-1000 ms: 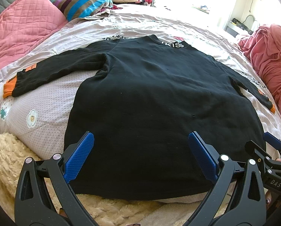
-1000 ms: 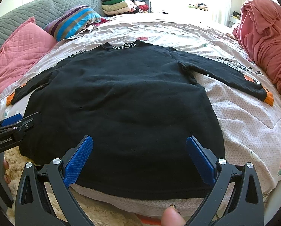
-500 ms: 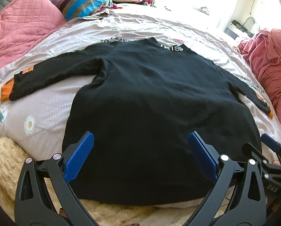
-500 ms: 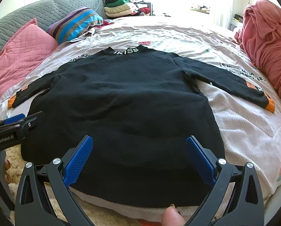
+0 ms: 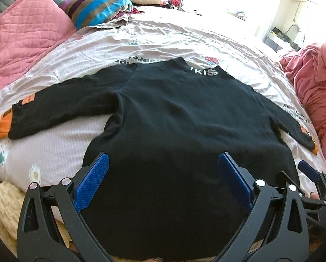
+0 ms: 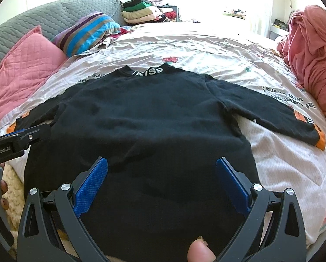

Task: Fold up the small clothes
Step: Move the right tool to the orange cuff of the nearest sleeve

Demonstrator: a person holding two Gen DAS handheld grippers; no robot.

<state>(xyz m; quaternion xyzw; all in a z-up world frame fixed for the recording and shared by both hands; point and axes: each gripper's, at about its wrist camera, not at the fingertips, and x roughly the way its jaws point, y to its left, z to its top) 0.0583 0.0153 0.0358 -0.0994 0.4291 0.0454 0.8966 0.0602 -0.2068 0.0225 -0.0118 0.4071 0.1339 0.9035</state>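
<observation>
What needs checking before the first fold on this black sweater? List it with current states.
1. Black sweater lies flat on the bed sheet: ok.
2. Both sleeves spread out, orange cuff showing: ok.
3. Left gripper open, empty: ok.
4. Right gripper open, empty: ok.
5. Hem fully flat at the near edge: cannot tell, hidden behind the grippers.
6. Pink blanket apart from the right sleeve: ok.
</observation>
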